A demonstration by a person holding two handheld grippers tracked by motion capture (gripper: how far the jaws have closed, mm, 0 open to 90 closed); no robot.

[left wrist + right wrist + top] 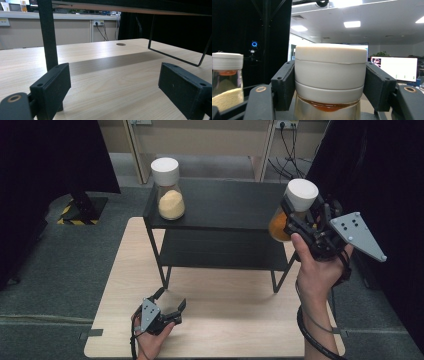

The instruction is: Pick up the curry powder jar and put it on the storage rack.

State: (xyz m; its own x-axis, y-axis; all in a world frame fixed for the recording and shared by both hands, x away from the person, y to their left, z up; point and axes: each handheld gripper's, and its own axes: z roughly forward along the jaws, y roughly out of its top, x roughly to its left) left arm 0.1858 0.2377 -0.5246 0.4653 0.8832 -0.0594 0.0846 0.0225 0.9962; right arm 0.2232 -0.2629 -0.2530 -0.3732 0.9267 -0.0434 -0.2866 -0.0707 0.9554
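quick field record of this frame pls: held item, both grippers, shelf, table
held item: orange jar, white lid, lifted at the shelf's right end
right gripper: shut on the lid
left gripper: open, nothing between its jaws, low over the table
shelf: black, two tiers, stands on the table
on top tier: yellow jar, white lid, upright at the left end

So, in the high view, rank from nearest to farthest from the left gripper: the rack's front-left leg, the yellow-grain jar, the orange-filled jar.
1. Rack's front-left leg, just beyond the left gripper.
2. Yellow-grain jar, rack top, back left.
3. Orange-filled jar, far right, clamped in the right gripper.
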